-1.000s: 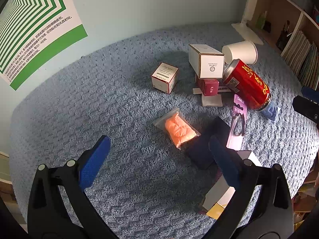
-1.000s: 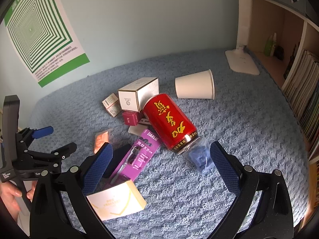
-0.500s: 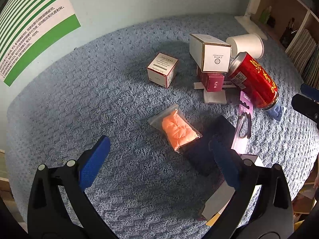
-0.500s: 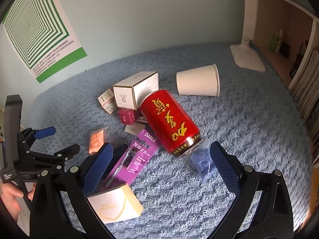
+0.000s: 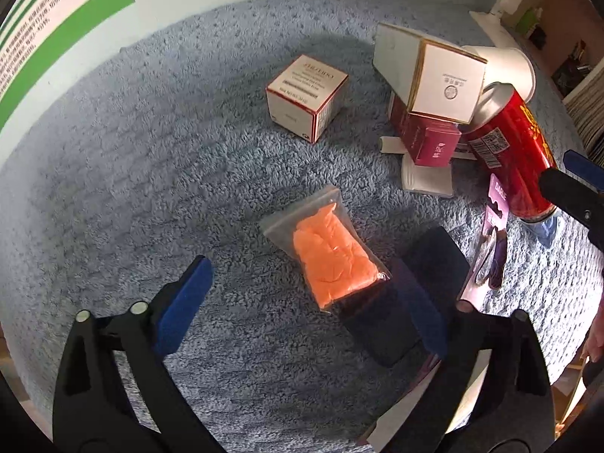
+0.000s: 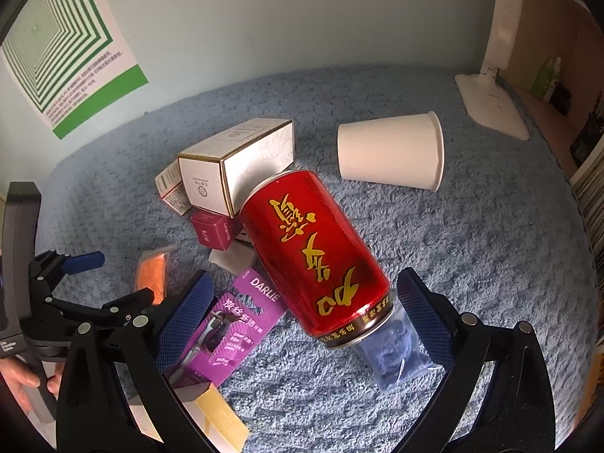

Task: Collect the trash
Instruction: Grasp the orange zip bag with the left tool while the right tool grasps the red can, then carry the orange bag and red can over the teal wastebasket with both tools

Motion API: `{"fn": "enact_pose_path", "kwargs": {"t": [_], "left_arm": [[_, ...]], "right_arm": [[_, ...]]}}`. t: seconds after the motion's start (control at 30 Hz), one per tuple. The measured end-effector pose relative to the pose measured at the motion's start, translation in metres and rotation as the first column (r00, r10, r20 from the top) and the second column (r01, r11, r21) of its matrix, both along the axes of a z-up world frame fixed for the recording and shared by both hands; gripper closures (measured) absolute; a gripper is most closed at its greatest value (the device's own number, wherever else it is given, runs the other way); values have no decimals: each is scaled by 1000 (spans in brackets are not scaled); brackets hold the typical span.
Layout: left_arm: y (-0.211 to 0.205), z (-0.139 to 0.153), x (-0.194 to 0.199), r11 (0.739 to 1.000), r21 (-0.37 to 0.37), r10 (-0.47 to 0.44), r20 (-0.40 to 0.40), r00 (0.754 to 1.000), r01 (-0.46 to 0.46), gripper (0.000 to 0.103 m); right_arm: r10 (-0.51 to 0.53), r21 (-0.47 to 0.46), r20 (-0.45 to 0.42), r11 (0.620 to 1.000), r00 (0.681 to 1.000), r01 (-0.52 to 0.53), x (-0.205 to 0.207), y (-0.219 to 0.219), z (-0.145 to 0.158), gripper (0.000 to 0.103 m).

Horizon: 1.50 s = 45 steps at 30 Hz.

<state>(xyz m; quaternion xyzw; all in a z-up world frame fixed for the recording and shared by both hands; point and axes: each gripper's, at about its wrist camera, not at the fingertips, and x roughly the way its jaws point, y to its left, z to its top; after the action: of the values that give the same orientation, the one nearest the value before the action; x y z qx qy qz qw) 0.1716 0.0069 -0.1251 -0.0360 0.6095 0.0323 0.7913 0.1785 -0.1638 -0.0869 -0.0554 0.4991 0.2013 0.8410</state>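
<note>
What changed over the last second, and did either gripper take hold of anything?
Both grippers came down closer to the trash: the left gripper toward the orange bag, its jaws just closing a little with the bag not yet between them; the right gripper toward the red can, open around its near end. Nothing gripped; every item lies where it was.

The left gripper points steeply downward, its blue-padded fingers spread wide with nothing pressed between the pads; the jaws have just been closing a little. In the right wrist view it shows at nine o'clock, with a person's hand wrapped round its handle at eight o'clock. The right gripper tilts down too, its fingers wide apart and gripping nothing. Its tip shows at three o'clock in the left wrist view.
</note>
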Motion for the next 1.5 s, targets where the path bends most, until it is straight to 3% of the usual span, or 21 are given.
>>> {"fn": "enact_pose_path", "kwargs": {"t": [0.1, 0.17, 0.23, 0.33, 0.6, 0.9, 1.1, 1.3, 1.5], "left_arm": [[3, -12, 5, 998, -51, 27, -42, 999, -29, 28], [4, -20, 7, 997, -77, 25, -61, 998, -30, 51], [2, -27, 8, 996, -86, 15, -74, 997, -22, 57], [-2, -26, 7, 998, -62, -9, -54, 998, 6, 74], [9, -14, -7, 997, -83, -10, -24, 1000, 8, 75], [14, 23, -39, 998, -26, -50, 65, 997, 52, 75], [-13, 48, -58, 992, 25, -128, 130, 983, 126, 75], [-49, 70, -73, 969, 49, -248, 170, 954, 243, 75], [-110, 78, -96, 909, 61, -417, 183, 890, 413, 75]], "right_arm": [[16, -13, 0, 1000, 1000, -16, 6, 5, -7, 7], [29, -22, 2, 999, 1000, -29, 7, 8, -12, 9], [39, -75, 19, 996, 999, -37, 6, 13, -16, 28], [65, -99, 28, 993, 997, -62, 6, 14, -15, 33], [32, -35, 62, 999, 998, -30, -6, -4, 10, 35], [-52, 85, 44, 995, 998, 48, -33, -32, 32, 36], [-149, 162, 53, 977, 987, 139, -67, -63, 50, 36], [-274, 227, 75, 941, 959, 251, -116, -108, 69, 36], [-430, 273, 74, 877, 900, 396, -179, -164, 75, 36]]}}
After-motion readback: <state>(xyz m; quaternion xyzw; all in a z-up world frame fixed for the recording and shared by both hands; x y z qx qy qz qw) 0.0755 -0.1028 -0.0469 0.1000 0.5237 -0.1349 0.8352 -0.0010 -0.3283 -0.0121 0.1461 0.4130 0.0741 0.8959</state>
